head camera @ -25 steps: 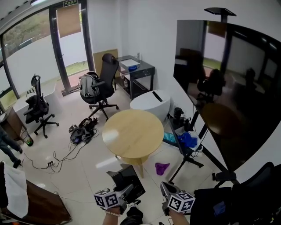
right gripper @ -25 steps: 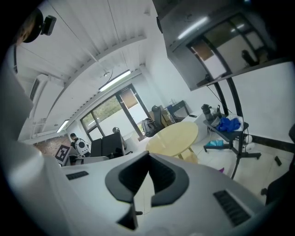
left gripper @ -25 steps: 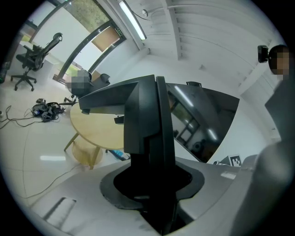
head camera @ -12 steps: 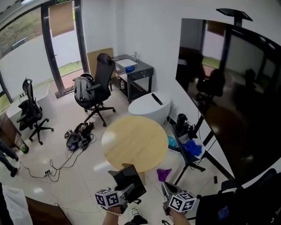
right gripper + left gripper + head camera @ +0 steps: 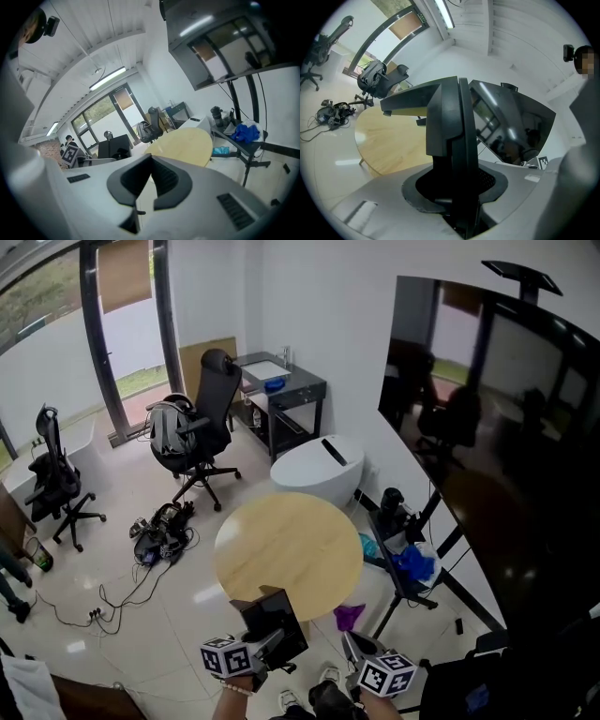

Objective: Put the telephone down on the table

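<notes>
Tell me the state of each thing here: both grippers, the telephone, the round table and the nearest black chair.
Left gripper, shut on the telephone.
Right gripper, shut, nothing in it.
Telephone, held in the air by the table's near edge, not yet set down.
Round table, upright, top bare.
Black chair, upright, backpack draped over it.

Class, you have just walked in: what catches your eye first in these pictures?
A round wooden table stands mid-floor. By its near edge, the left gripper clamps a black telephone. A large dark glossy panel fills the right side of the room.
</notes>
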Available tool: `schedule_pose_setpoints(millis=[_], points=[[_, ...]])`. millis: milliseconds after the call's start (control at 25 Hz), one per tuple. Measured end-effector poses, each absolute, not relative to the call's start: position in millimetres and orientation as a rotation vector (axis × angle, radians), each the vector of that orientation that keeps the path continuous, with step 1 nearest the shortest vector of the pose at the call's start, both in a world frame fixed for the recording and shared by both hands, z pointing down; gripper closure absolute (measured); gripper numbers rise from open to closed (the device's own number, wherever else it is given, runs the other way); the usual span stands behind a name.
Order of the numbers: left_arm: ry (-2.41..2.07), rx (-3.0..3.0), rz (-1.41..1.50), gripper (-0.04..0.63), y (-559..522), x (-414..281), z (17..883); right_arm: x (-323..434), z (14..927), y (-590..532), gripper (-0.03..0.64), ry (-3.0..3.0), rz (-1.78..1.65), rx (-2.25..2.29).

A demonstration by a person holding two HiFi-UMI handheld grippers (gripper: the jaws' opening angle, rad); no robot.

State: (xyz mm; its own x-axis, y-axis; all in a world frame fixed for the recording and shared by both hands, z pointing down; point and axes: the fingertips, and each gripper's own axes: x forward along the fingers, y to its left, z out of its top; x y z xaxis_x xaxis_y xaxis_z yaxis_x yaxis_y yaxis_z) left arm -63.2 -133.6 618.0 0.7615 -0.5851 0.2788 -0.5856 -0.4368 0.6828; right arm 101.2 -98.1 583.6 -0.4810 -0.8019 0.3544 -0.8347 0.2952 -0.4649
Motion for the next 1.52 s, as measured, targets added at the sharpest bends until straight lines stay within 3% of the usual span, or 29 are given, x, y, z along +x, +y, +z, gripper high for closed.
schedule_pose_setpoints(millis=[440,840,1520], points=[[-0.769,2.099,0.144,0.434,-236.5,-53.3,670.0,91.6,600.9,-180.4,0.606,-2.476,0.978,1.521],[-0.591,2.075,0.348,0.434,-349.9,-1.6,731.4,123.7,624.2,-273.1,0.606,-2.405,1.047,1.561],[-0.372,2.043,0.353,0.434,-394.0,40.3,791.1,141.7,659.3,-326.1,0.606,-2.299,1.097,1.526]])
